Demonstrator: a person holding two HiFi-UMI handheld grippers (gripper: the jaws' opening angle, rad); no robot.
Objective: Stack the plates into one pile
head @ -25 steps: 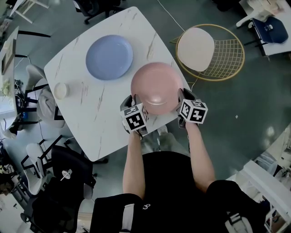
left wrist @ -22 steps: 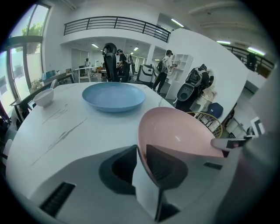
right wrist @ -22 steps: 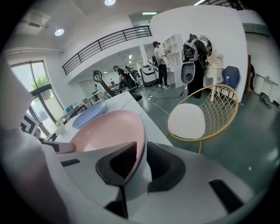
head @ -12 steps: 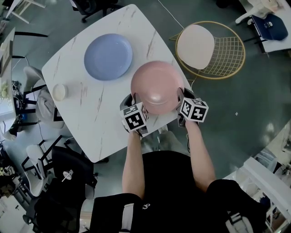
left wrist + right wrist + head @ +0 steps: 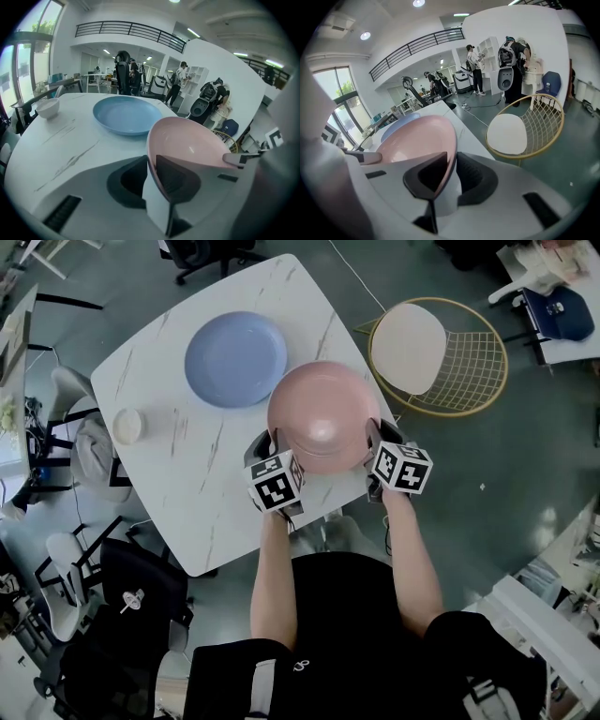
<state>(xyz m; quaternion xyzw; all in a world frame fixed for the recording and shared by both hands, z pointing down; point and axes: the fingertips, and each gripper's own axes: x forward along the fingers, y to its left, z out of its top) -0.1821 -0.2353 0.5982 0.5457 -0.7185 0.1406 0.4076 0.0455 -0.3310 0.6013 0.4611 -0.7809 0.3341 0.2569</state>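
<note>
Pinching the pink plate (image 5: 323, 413) at opposite rims, left gripper (image 5: 268, 444) with jaws just closing tighter, right gripper (image 5: 372, 439) clamped — blue plate (image 5: 234, 359) near.

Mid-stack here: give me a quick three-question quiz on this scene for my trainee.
1. True or false: the blue plate lies flat on the table.
2. How many tools grip the pink plate by its rim? A) none B) one C) two
3. What small white thing also stands on the table?
Key: 1. True. 2. C: left tool and right tool; the left tool's jaws have just been closing on the rim. 3. A bowl.
</note>
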